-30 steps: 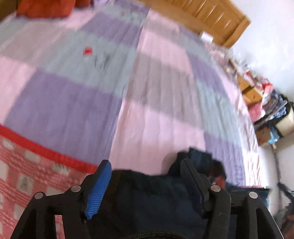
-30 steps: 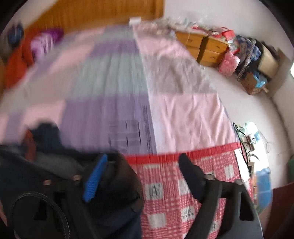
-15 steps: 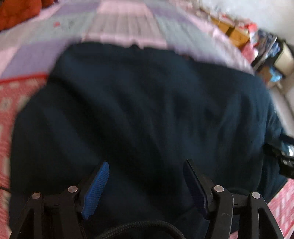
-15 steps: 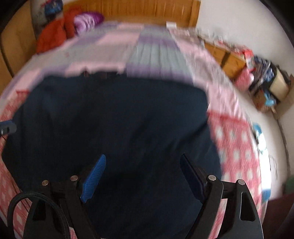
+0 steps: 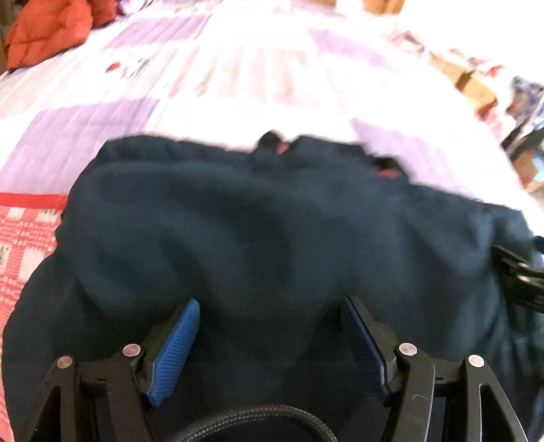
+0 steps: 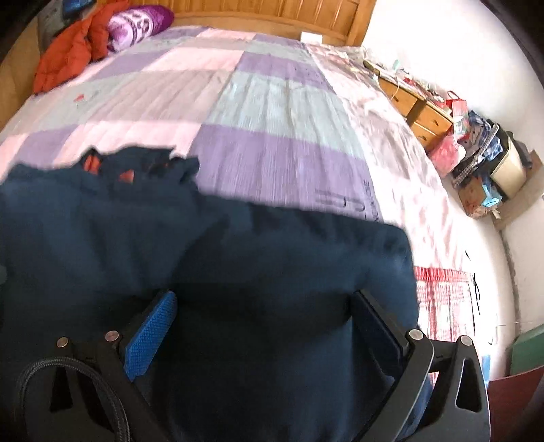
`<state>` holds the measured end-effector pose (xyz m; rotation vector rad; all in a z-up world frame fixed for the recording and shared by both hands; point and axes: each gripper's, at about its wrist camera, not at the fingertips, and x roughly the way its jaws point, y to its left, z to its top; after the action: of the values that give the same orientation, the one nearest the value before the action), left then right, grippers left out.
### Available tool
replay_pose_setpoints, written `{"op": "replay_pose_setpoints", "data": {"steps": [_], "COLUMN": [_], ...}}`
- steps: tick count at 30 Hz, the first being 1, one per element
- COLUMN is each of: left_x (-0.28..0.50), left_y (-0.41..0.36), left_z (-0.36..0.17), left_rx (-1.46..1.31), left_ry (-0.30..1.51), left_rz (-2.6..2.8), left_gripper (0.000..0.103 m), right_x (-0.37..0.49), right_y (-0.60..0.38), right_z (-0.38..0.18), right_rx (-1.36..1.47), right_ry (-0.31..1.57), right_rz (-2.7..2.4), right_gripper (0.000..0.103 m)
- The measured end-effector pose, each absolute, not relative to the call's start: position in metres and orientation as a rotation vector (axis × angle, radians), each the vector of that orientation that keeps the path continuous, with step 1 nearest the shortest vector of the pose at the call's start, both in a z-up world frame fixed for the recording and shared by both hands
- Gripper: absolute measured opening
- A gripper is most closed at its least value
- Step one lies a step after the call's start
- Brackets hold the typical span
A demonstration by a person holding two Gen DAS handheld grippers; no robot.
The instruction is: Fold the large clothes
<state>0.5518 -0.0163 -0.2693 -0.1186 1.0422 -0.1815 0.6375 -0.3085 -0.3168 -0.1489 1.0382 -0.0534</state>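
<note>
A large dark navy garment (image 5: 272, 221) lies spread on the bed, its far edge bunched with bits of red lining showing (image 6: 125, 176). My left gripper (image 5: 268, 306) hovers low over its near part, blue pads well apart, with cloth under and between them but not pinched. My right gripper (image 6: 265, 299) is over the garment's (image 6: 238, 244) right side. Its jaws are opening wide, and the fabric lies loose between them. In the left wrist view the black frame of the right gripper (image 5: 520, 282) shows at the right edge.
The bed has a pink, purple and grey quilt (image 6: 272, 119) with a red checked border (image 6: 442, 299). An orange-red jacket (image 6: 64, 57) and purple pillow (image 6: 139, 20) lie by the wooden headboard (image 6: 272, 13). Wooden drawers (image 6: 425, 112) and piled clutter (image 6: 486, 163) line the right wall.
The garment, bunched at the grippers a second ago, now lies spread on the bed. Both grippers sank toward it and pulled back, uncovering more quilt. The right jaws widened.
</note>
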Motion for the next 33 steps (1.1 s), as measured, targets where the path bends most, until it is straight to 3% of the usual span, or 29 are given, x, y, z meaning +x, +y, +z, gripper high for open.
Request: {"op": "replay_pose_setpoints", "data": {"steps": [6,10,14,27,33], "left_x": [0.482,0.459,0.462,0.531,0.556], "left_y": [-0.031,-0.033,-0.028,-0.034,-0.041], "left_z": [-0.24,-0.254,-0.269,-0.262,-0.273], "left_rx": [-0.181,-0.187,-0.2,-0.141,-0.172], "left_ry": [0.926,0.968,1.02,1.02,1.026], "left_rz": [-0.265,-0.253,-0.225,-0.223,-0.228], "left_gripper": [0.072,0.072,0.072,0.072,0.072], "right_x": [0.534,0.479,0.506,0.694,0.643], "right_y": [-0.296,-0.281,-0.269,-0.284,-0.267], "right_z": [-0.261,-0.284,-0.334,-0.345,-0.292], "right_rx": [-0.136,-0.115,-0.158,-0.153,-0.085], "right_ry": [0.862,1.004,1.082,1.11,0.912], "right_rz": [0.036,0.061,0.011,-0.025,0.113], "right_gripper": [0.103,0.103,0.103,0.103,0.103]}}
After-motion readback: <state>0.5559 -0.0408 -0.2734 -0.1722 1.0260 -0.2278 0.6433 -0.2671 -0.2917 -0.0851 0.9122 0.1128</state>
